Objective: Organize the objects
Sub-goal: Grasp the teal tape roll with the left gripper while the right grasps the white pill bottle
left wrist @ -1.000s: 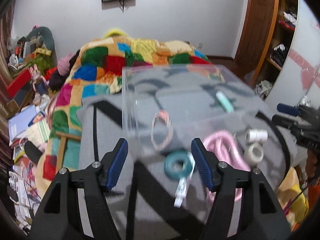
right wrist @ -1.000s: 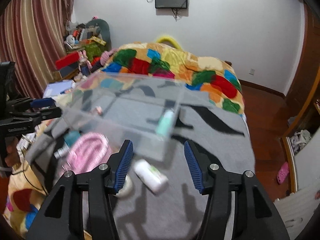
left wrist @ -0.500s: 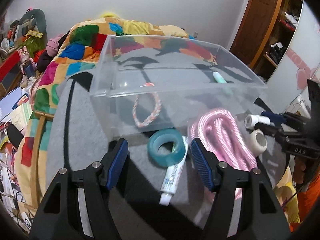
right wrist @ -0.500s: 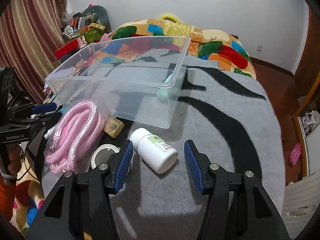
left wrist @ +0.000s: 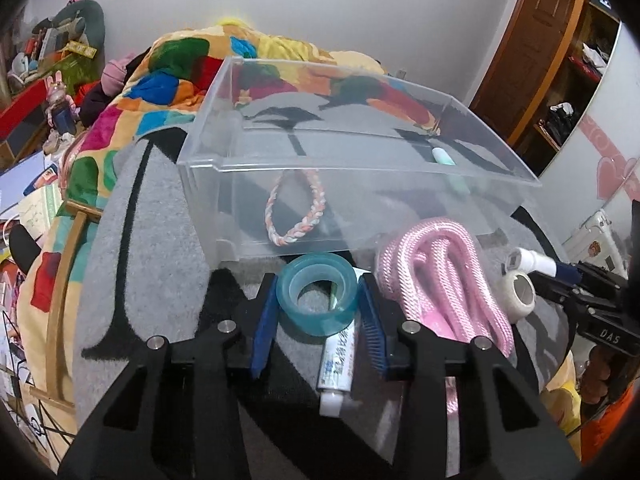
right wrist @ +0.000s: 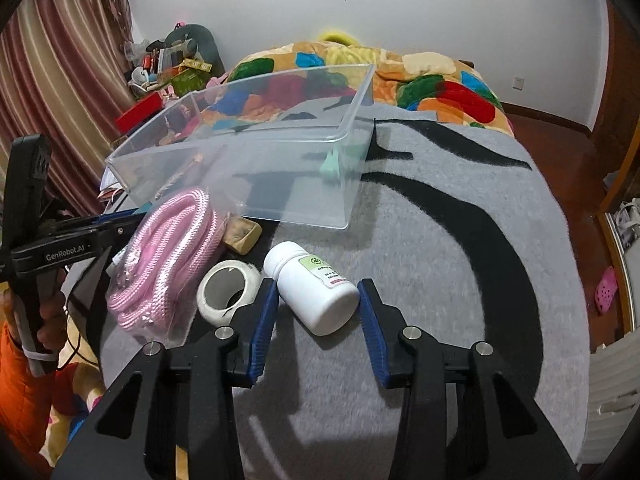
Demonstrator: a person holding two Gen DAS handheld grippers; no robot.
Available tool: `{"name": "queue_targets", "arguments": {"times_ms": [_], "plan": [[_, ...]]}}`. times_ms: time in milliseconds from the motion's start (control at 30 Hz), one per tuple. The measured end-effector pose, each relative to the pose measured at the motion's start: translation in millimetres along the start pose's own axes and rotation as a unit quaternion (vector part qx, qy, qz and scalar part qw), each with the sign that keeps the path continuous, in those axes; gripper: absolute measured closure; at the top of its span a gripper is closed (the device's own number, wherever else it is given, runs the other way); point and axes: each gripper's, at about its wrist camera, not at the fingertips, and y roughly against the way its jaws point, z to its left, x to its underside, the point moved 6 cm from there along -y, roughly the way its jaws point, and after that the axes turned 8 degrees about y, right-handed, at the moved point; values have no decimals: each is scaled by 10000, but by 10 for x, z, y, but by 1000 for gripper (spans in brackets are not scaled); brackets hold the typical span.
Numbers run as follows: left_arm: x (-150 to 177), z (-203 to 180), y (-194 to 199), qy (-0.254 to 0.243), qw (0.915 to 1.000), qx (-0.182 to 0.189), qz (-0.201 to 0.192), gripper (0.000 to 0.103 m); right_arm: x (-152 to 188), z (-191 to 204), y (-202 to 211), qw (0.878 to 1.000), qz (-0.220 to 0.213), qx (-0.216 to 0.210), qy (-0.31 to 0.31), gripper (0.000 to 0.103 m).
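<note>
A clear plastic bin [left wrist: 360,172] [right wrist: 240,160] stands on the grey rug and holds a braided loop [left wrist: 294,210] and a mint tube [left wrist: 444,156]. My left gripper [left wrist: 318,312] is open, its blue pads on either side of a teal tape roll [left wrist: 318,300] that lies partly on a white toothpaste tube [left wrist: 336,364]. My right gripper [right wrist: 318,312] is open around a white pill bottle [right wrist: 312,292] lying on its side. A pink rope coil [left wrist: 440,276] [right wrist: 168,256] and a white tape roll [left wrist: 518,294] [right wrist: 224,290] lie between them.
A tan block [right wrist: 242,234] lies by the bin's front wall. The grey rug with black stripes [right wrist: 460,240] covers a bed with a patchwork quilt [left wrist: 168,80] behind. Clutter lines the left wall [right wrist: 168,64]; a wooden door [left wrist: 536,48] is at right.
Both grippers have moved down and forward to the rug. The left jaws now straddle the teal tape roll and have narrowed; the right jaws now straddle the white bottle.
</note>
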Motion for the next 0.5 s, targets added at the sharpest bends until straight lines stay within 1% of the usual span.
{"name": "queue_targets", "arguments": {"times_ms": [133, 233, 333, 400, 500], "plan": [[-1, -54, 188, -143, 9996, -82, -241, 63, -37, 48, 186, 9997, -197, 118, 65, 65], [-41, -108, 332, -200, 9989, -89, -424, 63, -112, 103, 355, 9988, -422, 181, 158, 66], [-150, -154, 502, -254, 9975, -68, -652, 63, -257, 175, 524, 9971, -680, 258, 245, 66], [-256, -188, 617, -323, 9959, -81, -844, 63, -388, 217, 620, 9956, -863, 233, 278, 65], [-422, -226, 709, -407, 9941, -79, -1003, 63, -610, 273, 699, 9932, -1090, 221, 348, 65]]}}
